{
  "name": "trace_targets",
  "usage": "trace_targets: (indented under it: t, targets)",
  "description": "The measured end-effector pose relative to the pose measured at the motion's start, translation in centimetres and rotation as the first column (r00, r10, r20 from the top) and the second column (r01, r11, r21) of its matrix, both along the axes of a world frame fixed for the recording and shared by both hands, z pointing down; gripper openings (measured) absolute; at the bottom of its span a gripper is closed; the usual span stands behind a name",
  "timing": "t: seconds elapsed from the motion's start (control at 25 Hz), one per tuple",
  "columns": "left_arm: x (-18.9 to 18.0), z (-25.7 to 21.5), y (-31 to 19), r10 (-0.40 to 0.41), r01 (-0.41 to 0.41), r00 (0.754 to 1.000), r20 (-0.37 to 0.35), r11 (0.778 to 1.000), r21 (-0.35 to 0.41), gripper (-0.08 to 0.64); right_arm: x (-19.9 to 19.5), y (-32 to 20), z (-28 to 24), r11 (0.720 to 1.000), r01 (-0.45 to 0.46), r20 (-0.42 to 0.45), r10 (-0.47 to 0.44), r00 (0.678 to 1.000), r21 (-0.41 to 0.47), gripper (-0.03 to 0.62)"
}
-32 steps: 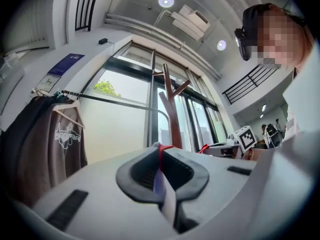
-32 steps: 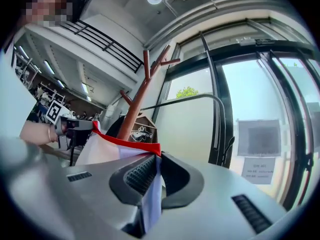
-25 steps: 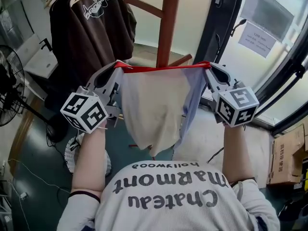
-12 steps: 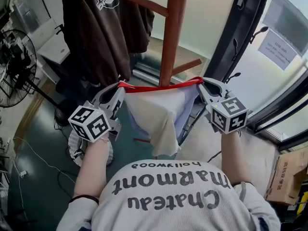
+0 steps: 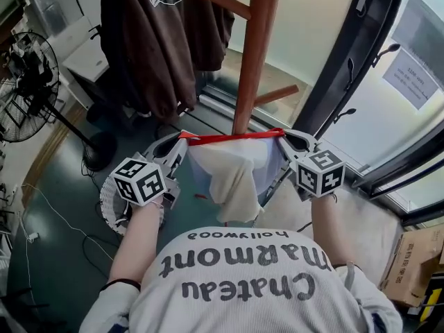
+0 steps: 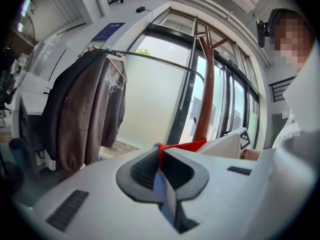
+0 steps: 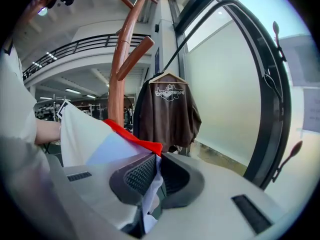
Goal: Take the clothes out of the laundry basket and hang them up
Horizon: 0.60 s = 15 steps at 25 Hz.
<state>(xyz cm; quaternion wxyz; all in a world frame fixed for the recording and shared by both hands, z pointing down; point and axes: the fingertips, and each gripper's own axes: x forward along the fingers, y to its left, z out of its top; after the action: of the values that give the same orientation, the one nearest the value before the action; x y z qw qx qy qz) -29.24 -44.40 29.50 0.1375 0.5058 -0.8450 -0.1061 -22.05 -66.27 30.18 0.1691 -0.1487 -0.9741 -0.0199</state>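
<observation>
2 grippers held 1 pale garment (image 5: 234,175) stretched level between them, just in front of the wooden coat stand (image 5: 257,54). The left gripper (image 5: 182,141) was closed tight on 1 end of the garment's red edge. The right gripper (image 5: 283,139) was closed tight on the other end. A brown hoodie (image 5: 161,44) hung left of the stand.
</observation>
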Motion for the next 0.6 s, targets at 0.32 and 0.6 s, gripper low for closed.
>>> trace_targets:
  t: [0.32,0.6]
  targets:
    - [1.0,2.5,-0.6,0.017,-0.018,1.000,-0.014,1.000,-0.025,0.018,0.4,1.9,3.5,0.991,0.043,-0.064,-0.051,0.997,-0.124,0.041]
    - [2.1,3.4,-1.4,0.047,-0.047,0.999,0.005,0.999,-0.004,0.018,0.8,3.4,5.1,0.973,0.085,-0.098,-0.108,0.989,-0.214,0.041]
